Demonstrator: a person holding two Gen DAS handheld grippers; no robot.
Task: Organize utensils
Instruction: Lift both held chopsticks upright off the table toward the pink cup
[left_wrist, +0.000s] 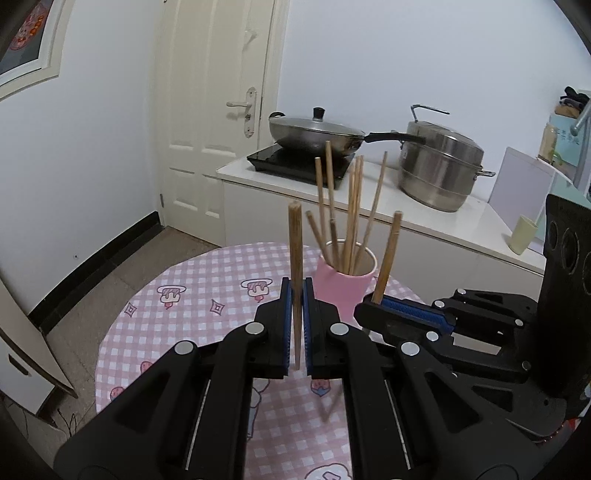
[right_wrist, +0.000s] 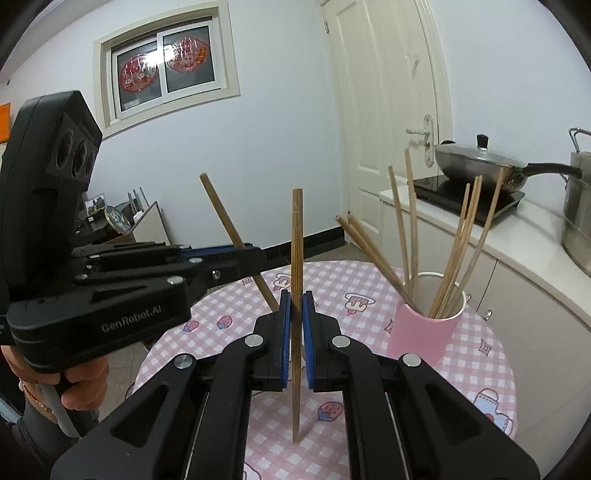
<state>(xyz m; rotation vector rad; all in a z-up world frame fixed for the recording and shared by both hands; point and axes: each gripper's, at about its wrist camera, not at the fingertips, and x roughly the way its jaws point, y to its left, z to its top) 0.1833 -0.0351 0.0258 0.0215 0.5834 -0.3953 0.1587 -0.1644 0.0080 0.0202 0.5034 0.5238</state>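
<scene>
Both grippers, left (left_wrist: 295, 325) and right (right_wrist: 295, 332), pinch one chopstick (left_wrist: 294, 266) each near the pink cup (left_wrist: 341, 284); light, stiff, likely slippery sticks, best gripped mid-shaft.

Small kitchen with pale walls and a white door

A white panelled door (left_wrist: 207, 110) with a metal handle stands in the pale wall (right_wrist: 266, 147), which has a black skirting (left_wrist: 96, 266) along a speckled floor (left_wrist: 122, 273). A white counter (left_wrist: 369, 206) beside the door bears a black hob (left_wrist: 295, 162), a lidded wok (left_wrist: 314, 136) and a steel steamer (left_wrist: 439, 166). A framed window (right_wrist: 166, 70) carries red decorations. The round tabletop (left_wrist: 192, 314) has a pink checked cloth.
</scene>
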